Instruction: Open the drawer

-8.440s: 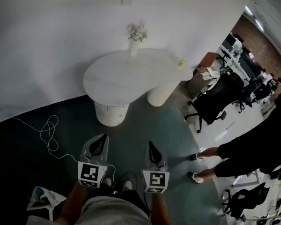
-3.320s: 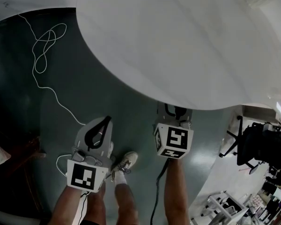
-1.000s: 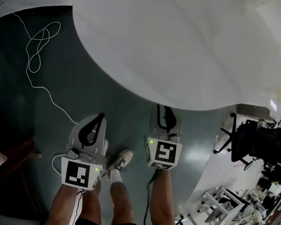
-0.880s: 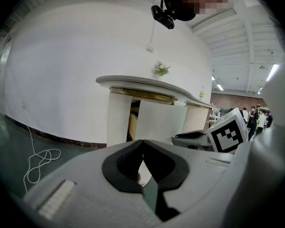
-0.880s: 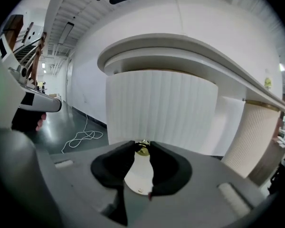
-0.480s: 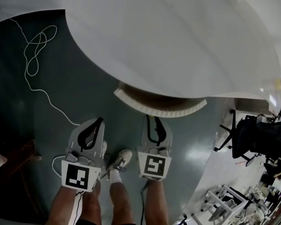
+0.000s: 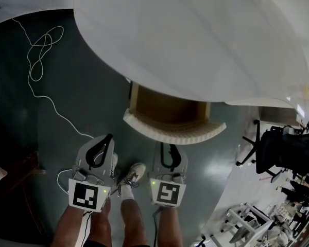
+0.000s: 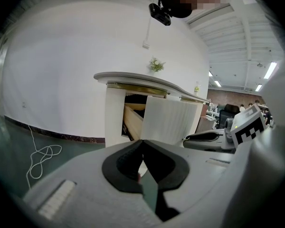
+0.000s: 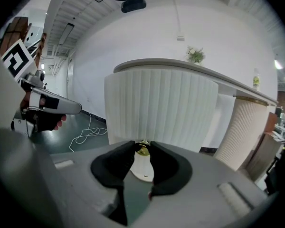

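Right tongs [image 9: 142,147] are clenched on a small brass knob [image 9: 142,149] at the middle of the drawer front, the black pads pressing it from both sides. Left tongs [image 8: 142,141] hold nothing, their tips pressed together.

Just ahead of both, a wide white table [image 7: 195,35] fills the upper part of the head view. The drawer [image 7: 175,130] stands pulled out from under its edge, its curved ribbed front right at the tip of the right tongs [image 7: 169,151]. The left tongs [image 7: 107,139] hang beside them, clear of the drawer and over the dark floor [image 7: 77,102].

Only the head view looks down into the drawer's wooden box; there the knob is hidden. The left gripper view alone shows the drawer's wooden side [image 8: 131,122] running back into the white pedestal [image 8: 114,118], and a small plant [image 8: 156,64] on the table top. A loose white cable [image 7: 38,60] lies on the floor, well off to the left.

Both forearms come up from the bottom edge of the head view side by side, a shoe [image 7: 131,177] between them. Both tongs point at the table, tipped a little downward.
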The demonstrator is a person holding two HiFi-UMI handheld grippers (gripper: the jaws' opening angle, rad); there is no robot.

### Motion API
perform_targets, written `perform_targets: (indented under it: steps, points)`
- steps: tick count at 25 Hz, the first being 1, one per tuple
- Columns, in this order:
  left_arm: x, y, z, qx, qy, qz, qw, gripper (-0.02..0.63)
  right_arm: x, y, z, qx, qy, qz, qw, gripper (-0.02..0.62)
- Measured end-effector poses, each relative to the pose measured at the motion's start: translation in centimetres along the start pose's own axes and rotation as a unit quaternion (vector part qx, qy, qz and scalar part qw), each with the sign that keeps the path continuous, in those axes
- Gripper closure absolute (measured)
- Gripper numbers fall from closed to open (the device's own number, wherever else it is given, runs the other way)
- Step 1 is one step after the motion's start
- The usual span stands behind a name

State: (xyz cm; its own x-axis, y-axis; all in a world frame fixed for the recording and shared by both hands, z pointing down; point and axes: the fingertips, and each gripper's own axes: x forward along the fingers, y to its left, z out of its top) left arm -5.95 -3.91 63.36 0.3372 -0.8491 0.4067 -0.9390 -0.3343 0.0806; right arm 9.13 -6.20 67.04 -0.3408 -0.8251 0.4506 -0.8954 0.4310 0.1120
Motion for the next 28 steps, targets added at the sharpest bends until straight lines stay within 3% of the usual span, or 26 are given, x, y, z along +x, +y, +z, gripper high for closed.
perform_targets:
  steps: [28]
  points:
    - [-3.4, -2.9, -2.7, -0.005, 0.028, -0.017, 0.9994, 0.595, -5.9, 2.0, -3.5, 0.02, 0.018, -0.011, 1.0, 0.486]
